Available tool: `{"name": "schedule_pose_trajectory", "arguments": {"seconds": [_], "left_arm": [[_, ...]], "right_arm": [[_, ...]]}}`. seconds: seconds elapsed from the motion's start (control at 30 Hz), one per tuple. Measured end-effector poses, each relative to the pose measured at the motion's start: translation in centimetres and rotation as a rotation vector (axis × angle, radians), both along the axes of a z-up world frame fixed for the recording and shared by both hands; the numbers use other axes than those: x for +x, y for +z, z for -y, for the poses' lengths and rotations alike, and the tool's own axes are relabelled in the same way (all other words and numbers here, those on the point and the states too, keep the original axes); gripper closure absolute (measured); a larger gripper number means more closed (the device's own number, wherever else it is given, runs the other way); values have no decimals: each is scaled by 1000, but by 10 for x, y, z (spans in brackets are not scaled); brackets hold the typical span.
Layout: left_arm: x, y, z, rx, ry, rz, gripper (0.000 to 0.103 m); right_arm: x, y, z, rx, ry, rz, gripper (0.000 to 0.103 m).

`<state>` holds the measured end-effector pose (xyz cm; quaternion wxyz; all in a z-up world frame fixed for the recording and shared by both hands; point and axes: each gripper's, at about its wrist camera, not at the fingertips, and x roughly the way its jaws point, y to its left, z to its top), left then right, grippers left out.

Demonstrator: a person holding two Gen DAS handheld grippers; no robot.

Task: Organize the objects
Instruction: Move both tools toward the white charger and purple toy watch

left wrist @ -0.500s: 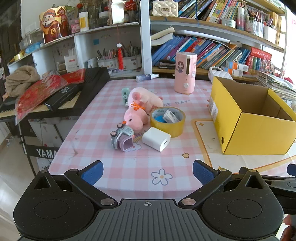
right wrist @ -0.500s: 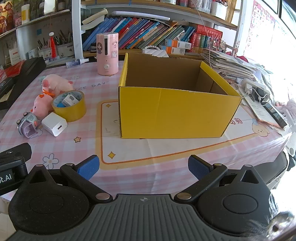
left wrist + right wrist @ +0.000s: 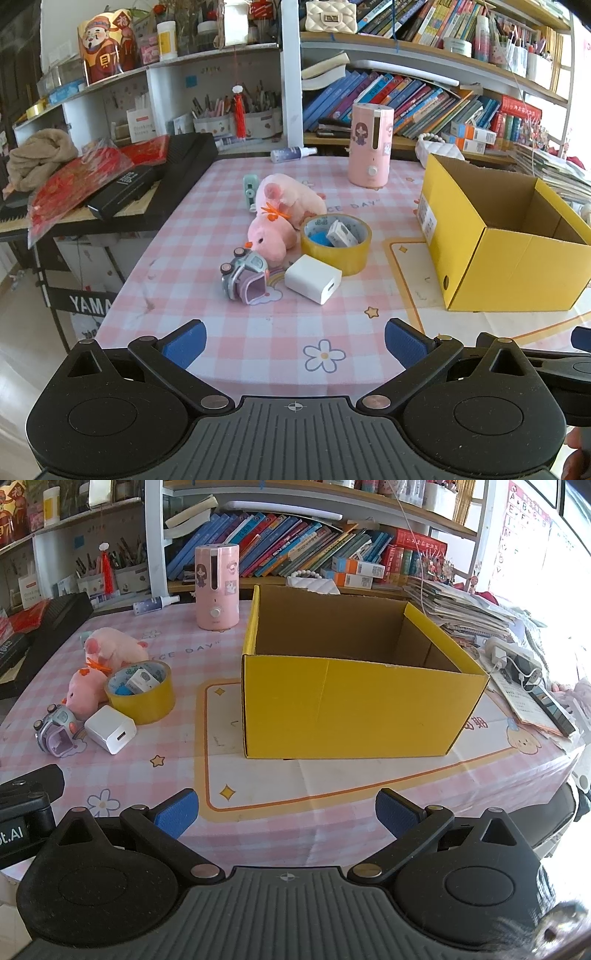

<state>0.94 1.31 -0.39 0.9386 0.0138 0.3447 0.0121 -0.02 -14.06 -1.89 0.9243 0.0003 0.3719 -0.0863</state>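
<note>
1. The left gripper point(image 3: 294, 341) hangs over the near edge of the table point(image 3: 207, 317), its blue-padded fingers point(image 3: 184, 341) spread wide with nothing between them.
2. The right gripper point(image 3: 286, 812) sits just beside it, also tilted down toward the tabletop, fingers point(image 3: 177, 812) far apart and holding nothing.
3. A yellow cardboard box point(image 3: 351, 705) stands open-topped on the right part of the pink checked tablecloth point(image 3: 177, 258); what shows of its brown inside is bare.
4. Left of the box lies a small cluster: two pink plush pigs point(image 3: 280, 218), one behind the other and touching.
5. A roll of yellow tape point(image 3: 338, 245) lies flat just beside the front pig, with a small white box point(image 3: 341, 232) and something blue resting inside its ring.
6. A white charger block point(image 3: 313, 278) lies against the tape's near side.
7. A small grey-and-purple toy camera point(image 3: 245, 278) sits just left of the charger, touching the front pig's snout.
8. A tall pink cylindrical appliance point(image 3: 370, 146) stands upright near the table's far edge, well apart from the cluster.
</note>
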Motion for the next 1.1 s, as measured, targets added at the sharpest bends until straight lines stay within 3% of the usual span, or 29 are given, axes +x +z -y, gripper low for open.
{"name": "schedule_pose_trajectory", "arguments": {"seconds": [0.6, 1.1], "left_arm": [[-1, 2, -3, -25, 4, 4, 0], [-1, -8, -19, -119, 61, -42, 0]], "right_arm": [[-2, 6, -2, 1, 7, 9, 0], [2, 2, -6, 29, 91, 2, 12]]}}
